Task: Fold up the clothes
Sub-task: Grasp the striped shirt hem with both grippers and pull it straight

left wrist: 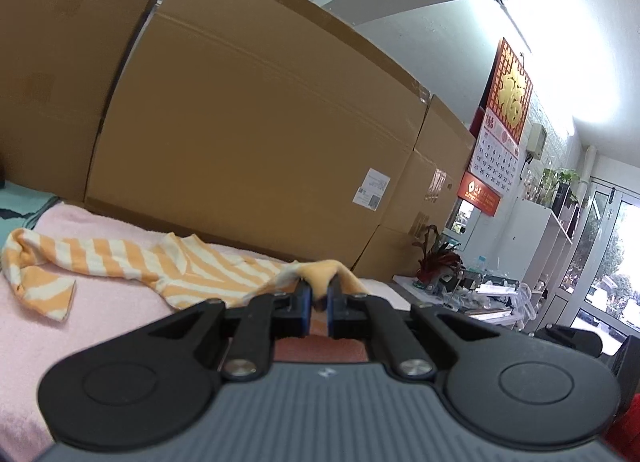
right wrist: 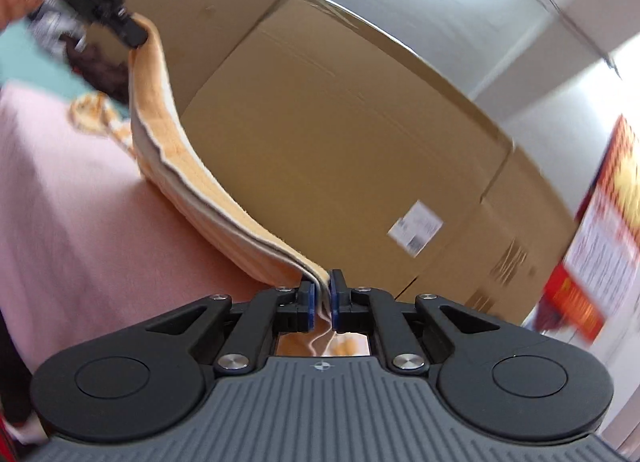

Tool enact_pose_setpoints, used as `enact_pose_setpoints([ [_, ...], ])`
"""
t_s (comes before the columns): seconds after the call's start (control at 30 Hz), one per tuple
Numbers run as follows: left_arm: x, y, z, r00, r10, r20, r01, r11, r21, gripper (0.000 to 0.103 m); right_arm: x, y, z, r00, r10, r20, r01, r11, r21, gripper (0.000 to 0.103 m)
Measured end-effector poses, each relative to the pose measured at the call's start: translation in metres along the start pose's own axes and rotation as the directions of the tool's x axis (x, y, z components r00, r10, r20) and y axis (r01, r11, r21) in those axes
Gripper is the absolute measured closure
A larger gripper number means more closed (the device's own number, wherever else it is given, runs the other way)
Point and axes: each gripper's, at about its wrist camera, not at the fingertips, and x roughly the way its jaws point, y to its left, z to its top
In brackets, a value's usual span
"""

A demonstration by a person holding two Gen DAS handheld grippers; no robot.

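Left wrist view: nearest the camera, the left gripper [left wrist: 319, 294] is seen with its jaws closed on an orange hem of the shirt [left wrist: 120, 262]. The rest of the striped shirt trails away to the left of the jaws across the pink cover [left wrist: 100, 322]; a sleeve lies furthest left. Boxes [left wrist: 240, 122] stand beyond the jaws.

Right wrist view: the right gripper [right wrist: 323, 294] is seen with its jaws clamped on the layered hem. From these jaws the hem is stretched up and leftward to the left gripper at the top left. The edge is probably held at both ends so that the shirt can be lifted and laid over for a fold.
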Motion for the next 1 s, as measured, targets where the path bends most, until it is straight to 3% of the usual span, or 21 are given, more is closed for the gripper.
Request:
enact_pose_setpoints([
  [0.1, -0.006, 0.009, -0.02, 0.998, 0.034, -0.047, -0.034, 0.999, -0.007, 0.103, -0.009, 0.014, -0.005, 0.999, 0.045, -0.001, -0.045, 0.989, -0.142, 0.101],
  [0.2, -0.003, 0.026, -0.047, 0.99, 0.075, -0.121, -0.081, 0.995, -0.05, 0.103, -0.01, 0.027, -0.017, 0.987, 0.152, -0.055, -0.156, 0.985, -0.079, 0.1],
  [0.3, 0.004, 0.038, -0.077, 0.965, 0.128, -0.229, -0.141, 0.989, -0.04, 0.103, -0.005, 0.042, -0.039, 0.956, 0.236, -0.175, -0.249, 0.967, -0.053, 0.097],
  [0.37, 0.009, 0.043, -0.098, 0.939, 0.169, -0.299, -0.177, 0.984, 0.0, 0.103, -0.004, 0.043, -0.054, 0.922, 0.29, -0.258, -0.302, 0.953, -0.009, 0.097],
  [0.43, 0.01, 0.043, -0.111, 0.914, 0.216, -0.344, -0.2, 0.976, 0.081, 0.103, -0.006, 0.033, -0.064, 0.909, 0.304, -0.286, -0.295, 0.952, 0.077, 0.097],
  [0.47, 0.008, 0.042, -0.118, 0.902, 0.237, -0.362, -0.205, 0.971, 0.124, 0.101, -0.007, 0.023, -0.067, 0.909, 0.31, -0.281, -0.272, 0.948, 0.166, 0.095],
  [0.5, 0.004, 0.042, -0.123, 0.893, 0.253, -0.372, -0.203, 0.965, 0.168, 0.101, -0.005, 0.009, -0.071, 0.909, 0.321, -0.267, -0.242, 0.926, 0.288, 0.082],
  [0.53, 0.001, 0.041, -0.126, 0.887, 0.269, -0.376, -0.202, 0.957, 0.207, 0.101, -0.003, -0.004, -0.076, 0.909, 0.331, -0.252, -0.21, 0.889, 0.408, 0.063],
  [0.57, -0.004, 0.041, -0.127, 0.883, 0.281, -0.376, -0.202, 0.95, 0.237, 0.101, 0.002, -0.015, -0.083, 0.91, 0.341, -0.235, -0.176, 0.833, 0.524, 0.056],
  [0.6, -0.01, 0.042, -0.126, 0.883, 0.289, -0.369, -0.204, 0.946, 0.252, 0.101, 0.007, -0.025, -0.09, 0.911, 0.349, -0.219, -0.146, 0.771, 0.62, 0.056],
  [0.67, -0.02, 0.047, -0.121, 0.892, 0.282, -0.354, -0.204, 0.949, 0.241, 0.096, 0.02, -0.027, -0.102, 0.907, 0.371, -0.199, -0.133, 0.702, 0.7, 0.06],
  [0.77, -0.023, 0.057, -0.115, 0.913, 0.264, -0.312, -0.214, 0.959, 0.183, 0.07, 0.034, -0.019, -0.115, 0.892, 0.427, -0.151, -0.165, 0.616, 0.77, 0.063],
  [0.93, 0.011, 0.069, -0.12, 0.922, 0.209, -0.327, -0.186, 0.977, 0.101, 0.07, 0.058, -0.013, -0.139, 0.857, 0.514, -0.035, -0.219, 0.425, 0.878, 0.063],
  [1.0, 0.024, 0.075, -0.121, 0.923, 0.179, -0.339, -0.168, 0.984, 0.064, 0.065, 0.065, -0.012, -0.148, 0.837, 0.548, 0.014, -0.243, 0.348, 0.906, 0.063],
])
